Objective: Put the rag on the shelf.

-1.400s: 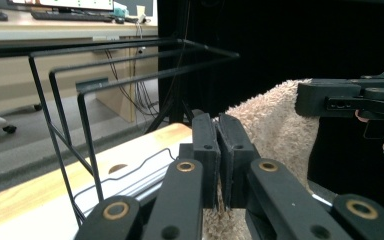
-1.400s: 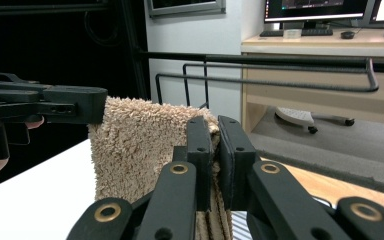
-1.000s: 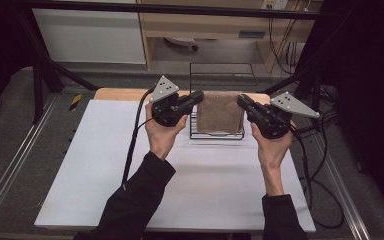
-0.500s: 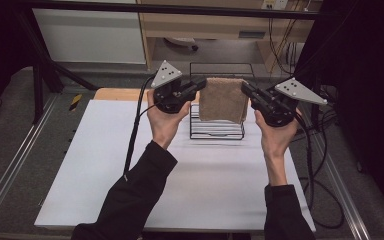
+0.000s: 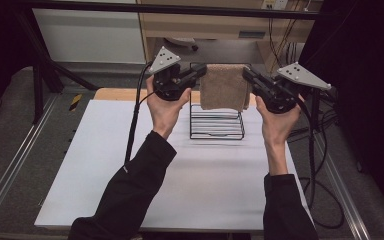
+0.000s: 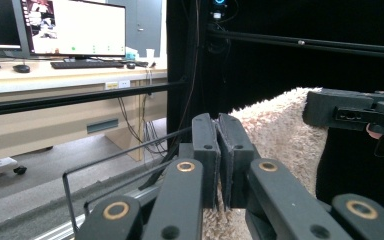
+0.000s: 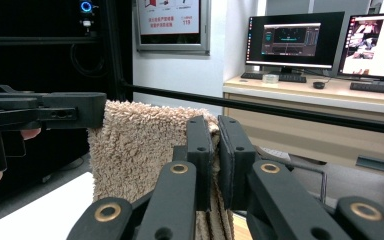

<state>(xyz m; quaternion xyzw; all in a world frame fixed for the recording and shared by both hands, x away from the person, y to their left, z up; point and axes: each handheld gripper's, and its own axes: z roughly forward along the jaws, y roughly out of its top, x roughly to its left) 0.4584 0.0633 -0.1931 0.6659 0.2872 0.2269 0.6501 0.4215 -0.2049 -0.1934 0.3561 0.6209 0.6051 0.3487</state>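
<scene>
both claws (image 5: 203,73) (image 5: 246,75) clamp the towel (image 5: 223,86), hiding its top corners.

So there's a fuzzy tan towel (image 5: 223,86), folded over so it hangs as a short rectangle, held up in the air by its two top corners. The left tool (image 5: 198,74) has its jaws pinched on one upper corner and the right tool (image 5: 248,76) is pinched on the other. It hangs flat and fairly straight, right above a black wire rack (image 5: 216,123) sitting on the white surface (image 5: 105,165), bottom edge overlapping the rack's top.
</scene>
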